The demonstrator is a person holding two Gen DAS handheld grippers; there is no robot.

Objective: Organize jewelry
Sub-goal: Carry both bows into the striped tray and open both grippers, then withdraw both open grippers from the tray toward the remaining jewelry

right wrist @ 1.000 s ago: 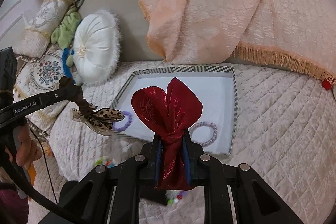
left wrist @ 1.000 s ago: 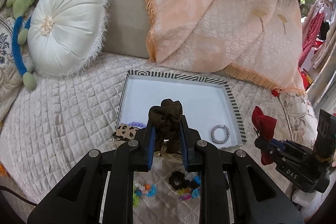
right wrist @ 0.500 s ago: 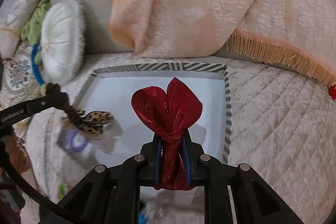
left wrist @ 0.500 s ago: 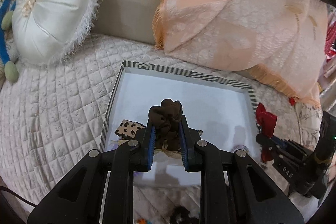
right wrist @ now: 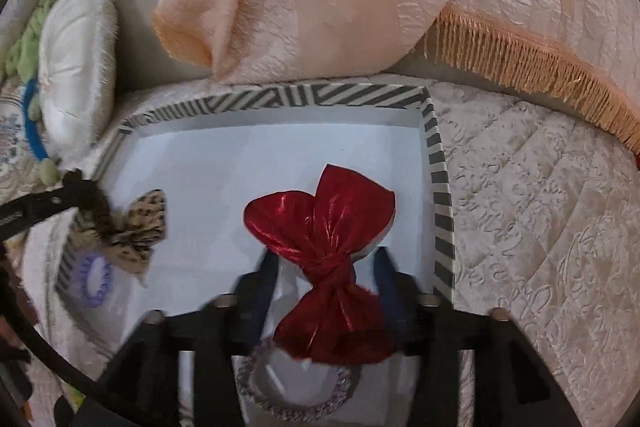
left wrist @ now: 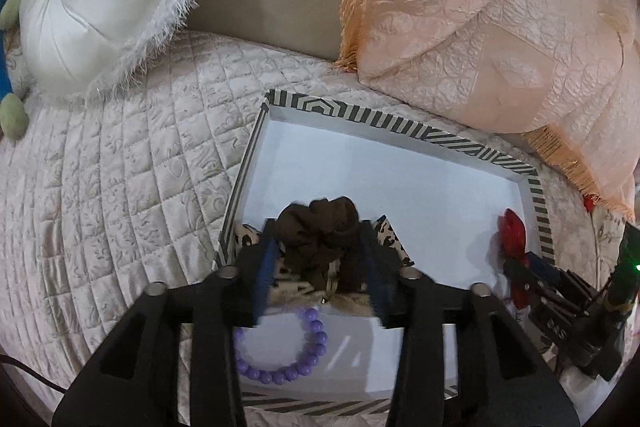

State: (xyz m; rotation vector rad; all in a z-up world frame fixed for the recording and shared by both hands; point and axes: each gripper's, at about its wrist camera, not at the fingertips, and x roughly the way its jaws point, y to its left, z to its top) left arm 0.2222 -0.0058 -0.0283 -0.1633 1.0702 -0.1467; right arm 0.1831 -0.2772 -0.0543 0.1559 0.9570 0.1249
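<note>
- Here both my tongs hang over the striped tray (left wrist: 404, 125) because it is where the hair pieces belong.
- My left gripper (left wrist: 318, 263) has just been spreading its jaws; the brown scrunchie (left wrist: 318, 227) with its leopard bow sits between them, pads no longer pressing, low over the tray floor by the near left corner, just beyond the purple bead bracelet (left wrist: 280, 347).
- My right gripper (right wrist: 326, 283) has likewise been opening; the red bow (right wrist: 324, 247) lies loose between the jaws, on the tray's right side, partly over the silver bracelet (right wrist: 296, 399).
- I keep them apart, I think, so nothing tangles.
</note>
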